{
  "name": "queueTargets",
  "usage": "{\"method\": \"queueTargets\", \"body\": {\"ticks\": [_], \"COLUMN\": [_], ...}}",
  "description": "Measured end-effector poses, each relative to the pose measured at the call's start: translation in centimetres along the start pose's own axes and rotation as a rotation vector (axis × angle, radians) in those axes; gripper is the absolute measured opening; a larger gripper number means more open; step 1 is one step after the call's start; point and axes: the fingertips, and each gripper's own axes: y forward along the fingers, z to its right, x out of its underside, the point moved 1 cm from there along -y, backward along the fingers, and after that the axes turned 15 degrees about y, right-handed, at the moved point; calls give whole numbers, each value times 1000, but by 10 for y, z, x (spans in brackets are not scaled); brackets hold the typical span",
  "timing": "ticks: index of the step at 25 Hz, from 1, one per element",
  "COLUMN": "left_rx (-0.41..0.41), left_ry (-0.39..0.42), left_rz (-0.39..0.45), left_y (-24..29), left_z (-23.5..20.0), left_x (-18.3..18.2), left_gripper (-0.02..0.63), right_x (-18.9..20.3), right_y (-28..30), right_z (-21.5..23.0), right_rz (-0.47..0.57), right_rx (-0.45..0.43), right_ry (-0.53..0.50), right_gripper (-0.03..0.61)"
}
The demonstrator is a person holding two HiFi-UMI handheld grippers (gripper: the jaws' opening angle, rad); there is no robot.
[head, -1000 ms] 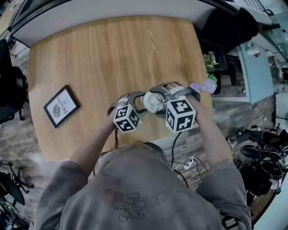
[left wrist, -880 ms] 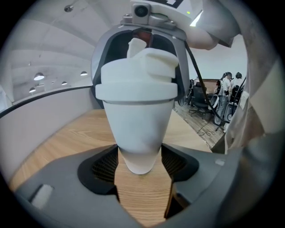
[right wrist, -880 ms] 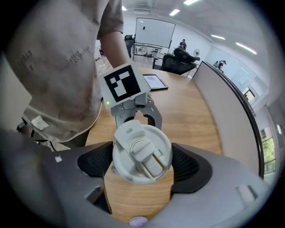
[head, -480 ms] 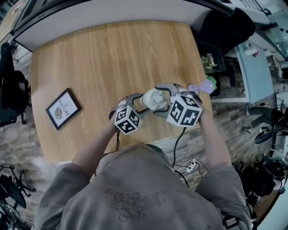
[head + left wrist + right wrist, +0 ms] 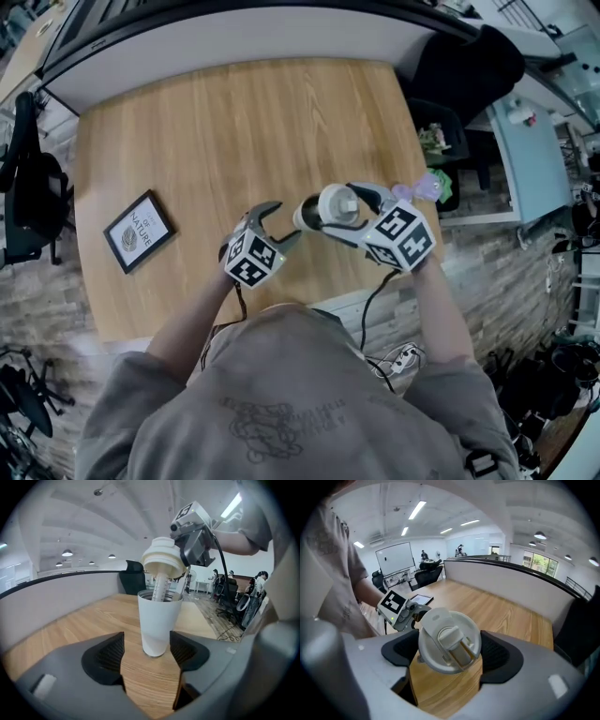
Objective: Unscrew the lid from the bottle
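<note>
A white tapered bottle [image 5: 157, 623] stands upright on the wooden table [image 5: 234, 122]; in the head view only a little of the bottle [image 5: 306, 218] shows under the lid. Its round white lid [image 5: 449, 641] with a flip spout is clamped between the pads of my right gripper [image 5: 449, 654]. The lid [image 5: 162, 562] hangs just above the bottle's mouth, and its straw still reaches down inside. My left gripper [image 5: 146, 654] is open, and the bottle's base stands just past its fingertips with a gap to the pads. From above, the left gripper [image 5: 281, 223] sits left of the lid [image 5: 337, 203].
A small framed picture [image 5: 138, 232] lies at the table's left. The bottle stands near the table's front edge, close to my body. A purple object [image 5: 422, 185] and a black chair [image 5: 473, 56] are off the table's right side.
The right gripper has rolled and risen with the lid, which now hangs above the bottle's mouth. The left gripper has drawn back toward the lower left, away from the bottle.
</note>
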Motion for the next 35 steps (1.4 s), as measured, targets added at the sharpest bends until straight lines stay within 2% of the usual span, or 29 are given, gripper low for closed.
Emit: {"method": "queueTargets", "body": {"ticks": [6, 14, 20, 25, 30, 33, 35], "left_rx": [-126, -308, -452, -500, -530, -556, -566], "left_ry": [-15, 3, 77, 56, 95, 33, 25], "left_rz": [30, 94, 159, 221, 226, 247, 247], "left_y": [-42, -88, -118, -145, -166, -183, -193], "left_z": [-15, -27, -41, -62, -75, -79, -80], "left_x": [-5, -20, -41, -70, -96, -108, -115], "left_gripper": [229, 114, 56, 20, 2, 2, 2], "right_x": [-6, -11, -12, -10, -12, -13, -13], "right_y": [-27, -61, -82, -88, -100, -109, -114], "right_z": [3, -3, -10, -20, -29, -34, -37], "right_rz": [134, 275, 381, 434, 495, 539, 558], "right_rx": [9, 67, 91, 87, 96, 101, 104], "right_ry": [162, 239, 294, 323, 349, 369, 372], "right_gripper": [417, 417, 417, 417, 417, 417, 417]}}
